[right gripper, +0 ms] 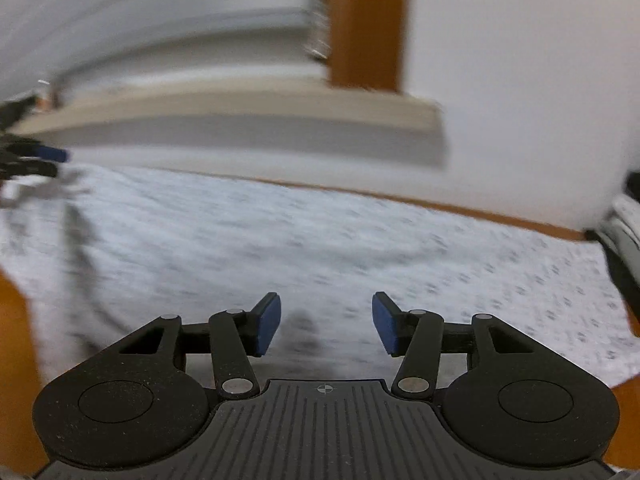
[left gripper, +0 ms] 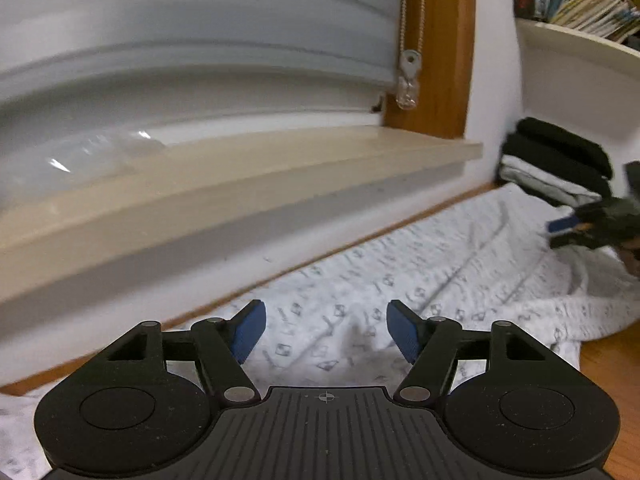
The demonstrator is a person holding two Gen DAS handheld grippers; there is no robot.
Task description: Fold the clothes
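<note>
A white garment with a small grey print [left gripper: 440, 280] [right gripper: 320, 240] lies spread and creased on a wooden table [left gripper: 608, 360], up against the wall. My left gripper [left gripper: 326, 320] hovers just over its near part, open, with nothing between the blue pads. My right gripper [right gripper: 326, 316] is likewise open and empty above the cloth; the right wrist view is blurred. In the left wrist view the right gripper [left gripper: 580, 228] shows at the far right over the garment's edge. The left gripper [right gripper: 36, 160] appears at the left edge of the right wrist view.
A stack of folded dark and light clothes [left gripper: 556, 160] [right gripper: 628, 232] sits at the right by the wall. A beige windowsill [left gripper: 240, 168] juts out above the table, with a blind and its cord [left gripper: 408, 80] over it. A shelf of books [left gripper: 580, 0] hangs at the upper right.
</note>
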